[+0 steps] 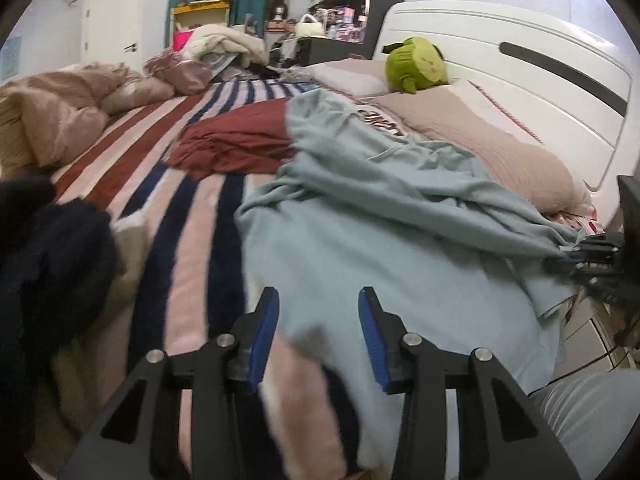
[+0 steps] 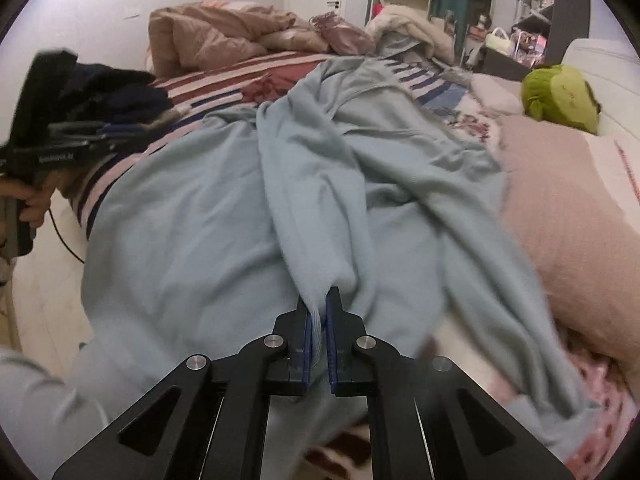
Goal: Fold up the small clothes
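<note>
A light blue garment [image 1: 380, 232] lies crumpled on the striped bed; it also fills the right wrist view [image 2: 224, 208]. My left gripper [image 1: 319, 300] is open and empty, its blue pads just above the garment's near edge. My right gripper [image 2: 319, 300] is shut on a bunched fold of the light blue garment, which stretches away from the jaws. The right gripper also shows in the left wrist view [image 1: 576, 248] at the far right, pinching the garment's edge. The left gripper shows in the right wrist view [image 2: 108, 132] at the left, held by a hand.
A dark red garment [image 1: 236, 144] lies beyond the blue one. A dark navy pile [image 1: 44, 264] sits at the left. A pink pillow [image 1: 492, 144], a green plush toy [image 1: 416, 64] and the white headboard [image 1: 520, 40] are at the right. Beige bedding [image 1: 52, 112] is heaped far left.
</note>
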`<state>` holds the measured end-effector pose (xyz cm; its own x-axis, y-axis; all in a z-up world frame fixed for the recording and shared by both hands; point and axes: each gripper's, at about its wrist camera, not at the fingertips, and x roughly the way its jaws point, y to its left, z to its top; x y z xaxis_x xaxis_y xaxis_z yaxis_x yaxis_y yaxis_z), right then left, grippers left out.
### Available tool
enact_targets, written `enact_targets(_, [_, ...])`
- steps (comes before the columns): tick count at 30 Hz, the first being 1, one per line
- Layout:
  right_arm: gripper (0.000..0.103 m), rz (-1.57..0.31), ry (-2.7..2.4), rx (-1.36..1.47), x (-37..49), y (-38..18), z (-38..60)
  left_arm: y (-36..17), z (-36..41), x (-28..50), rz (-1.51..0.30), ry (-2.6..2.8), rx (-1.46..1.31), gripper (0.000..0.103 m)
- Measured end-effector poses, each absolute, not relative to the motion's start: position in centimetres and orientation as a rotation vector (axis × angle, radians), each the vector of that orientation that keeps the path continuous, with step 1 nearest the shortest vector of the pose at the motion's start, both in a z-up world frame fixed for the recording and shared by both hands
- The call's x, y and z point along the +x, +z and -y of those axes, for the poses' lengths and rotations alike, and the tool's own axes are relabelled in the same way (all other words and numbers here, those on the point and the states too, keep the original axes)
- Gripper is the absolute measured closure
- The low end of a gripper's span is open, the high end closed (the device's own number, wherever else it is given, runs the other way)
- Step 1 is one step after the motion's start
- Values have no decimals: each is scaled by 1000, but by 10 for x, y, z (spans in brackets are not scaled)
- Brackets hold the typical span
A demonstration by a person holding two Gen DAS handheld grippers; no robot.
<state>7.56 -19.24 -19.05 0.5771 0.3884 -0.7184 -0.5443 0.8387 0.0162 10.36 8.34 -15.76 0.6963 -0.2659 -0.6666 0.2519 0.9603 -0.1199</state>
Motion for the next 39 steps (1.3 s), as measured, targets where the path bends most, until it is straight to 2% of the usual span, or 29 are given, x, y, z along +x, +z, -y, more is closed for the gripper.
enact_targets(3, [102,-842,642,-150,68,-197,198,-168,-92,96,-770,-310,-71,63])
enact_targets(5, [102,-882,690,-109,66,-209,193,-177,-91,94,-792,-331,-91,52])
enact_targets(8, [99,-880,665,-5,62,-211,209,-183,-92,87,-812,-363,-109,50])
enact_targets(9, [91,-864,639,47,59,-206,226,-183,-95,82,-807,-368,-108,48])
enact_targets(10, [78,-850,610,75,55,-202,238,-184,-99,77,-805,-382,-113,44])
enact_targets(13, [56,-908,563,133,47,-206,266,-196,-102,73,-864,-476,-173,42])
enact_targets(17, [48,-1009,647,292,43,-240,269,-214,-80,71,-888,-527,-171,43])
enact_targets(19, [41,-1047,647,332,43,-258,258,-212,-69,73,-872,-519,-166,44])
enact_targets(20, [39,-1048,647,335,43,-262,254,-211,-66,74,-869,-524,-177,54])
enact_targets(21, [33,-1029,646,334,41,-262,250,-210,-64,77,-869,-528,-193,60])
enact_targets(22, [34,-1011,654,337,40,-258,248,-210,-59,80,-876,-523,-199,65])
enact_targets(23, [39,-1001,671,347,38,-255,246,-209,-59,82,-875,-519,-194,65])
enact_targets(24, [62,-1001,694,361,38,-254,245,-208,-57,82,-868,-520,-186,65])
enact_targets(25, [73,-1007,695,361,39,-254,242,-207,-54,83,-863,-523,-183,65])
enact_targets(27, [76,-1013,673,319,40,-254,236,-202,-51,84,-846,-540,-187,65])
enact_targets(30, [100,-989,621,279,42,-250,232,-188,-41,85,-802,-564,-159,65])
enact_targets(33, [103,-910,541,306,43,-234,250,-169,-41,84,-758,-590,-136,59])
enact_targets(35, [103,-880,490,280,40,-225,265,-158,-50,81,-731,-620,-127,48])
enact_targets(39, [103,-853,347,217,38,-213,291,-157,-69,83,-774,-448,18,46])
